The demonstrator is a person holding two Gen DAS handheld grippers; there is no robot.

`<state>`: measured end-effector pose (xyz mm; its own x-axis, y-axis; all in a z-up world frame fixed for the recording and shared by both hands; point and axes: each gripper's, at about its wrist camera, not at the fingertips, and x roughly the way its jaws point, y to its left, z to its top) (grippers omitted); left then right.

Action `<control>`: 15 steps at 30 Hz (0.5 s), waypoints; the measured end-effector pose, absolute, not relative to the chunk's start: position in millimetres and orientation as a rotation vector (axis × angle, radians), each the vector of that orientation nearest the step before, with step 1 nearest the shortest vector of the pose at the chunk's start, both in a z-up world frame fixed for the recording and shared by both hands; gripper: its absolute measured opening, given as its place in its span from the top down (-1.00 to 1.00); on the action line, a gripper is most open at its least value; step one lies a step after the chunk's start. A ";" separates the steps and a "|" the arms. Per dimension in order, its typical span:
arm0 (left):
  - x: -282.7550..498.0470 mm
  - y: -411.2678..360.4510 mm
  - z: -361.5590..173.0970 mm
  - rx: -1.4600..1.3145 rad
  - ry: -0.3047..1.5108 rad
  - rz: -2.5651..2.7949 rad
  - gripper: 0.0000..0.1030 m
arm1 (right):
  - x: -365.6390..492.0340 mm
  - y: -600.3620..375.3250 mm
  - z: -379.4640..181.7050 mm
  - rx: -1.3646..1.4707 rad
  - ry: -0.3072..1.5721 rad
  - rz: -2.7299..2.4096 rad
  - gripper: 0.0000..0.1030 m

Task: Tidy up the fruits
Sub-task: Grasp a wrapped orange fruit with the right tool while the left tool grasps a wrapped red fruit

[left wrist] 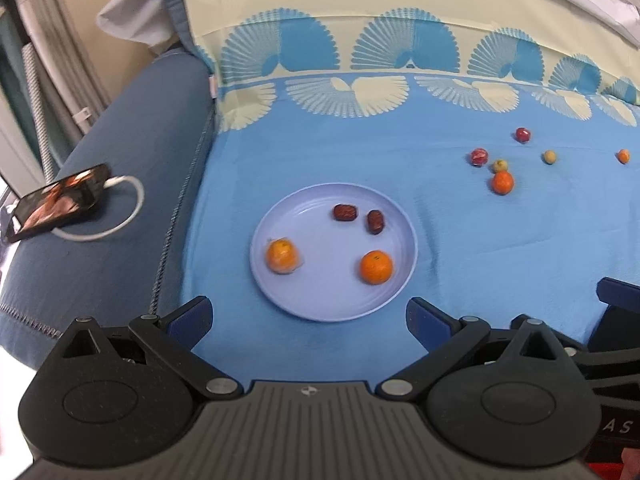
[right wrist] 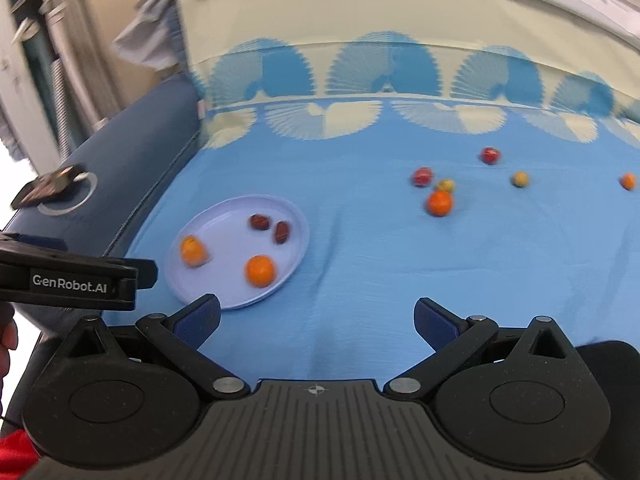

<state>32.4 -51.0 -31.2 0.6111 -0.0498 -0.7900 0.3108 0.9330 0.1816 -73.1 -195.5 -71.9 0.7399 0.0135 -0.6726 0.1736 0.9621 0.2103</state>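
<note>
A pale lilac plate lies on the blue blanket and holds two oranges and two dark red dates. It also shows in the right wrist view. Loose fruit lies far right: an orange, two red fruits, two yellowish fruits and a small orange. My left gripper is open and empty just in front of the plate. My right gripper is open and empty over bare blanket, right of the plate.
A phone with a white cable lies on the dark blue sofa arm at the left. A cream and blue patterned cushion stands behind the blanket. The left gripper's body shows at the right wrist view's left edge.
</note>
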 end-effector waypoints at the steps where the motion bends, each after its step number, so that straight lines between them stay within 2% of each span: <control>1: 36.8 -56.3 -31.1 0.311 0.899 -0.225 -0.99 | -73.8 -201.4 -72.1 0.273 0.729 -0.107 -0.99; 9: 84.2 -116.8 -26.6 0.317 0.901 -0.330 -0.99 | -86.3 -280.1 -64.3 0.277 0.616 -0.353 -0.99; 15: 136.9 -176.7 -47.8 0.331 0.971 -0.405 -0.99 | -88.9 -373.8 -67.6 0.353 0.559 -0.586 -0.99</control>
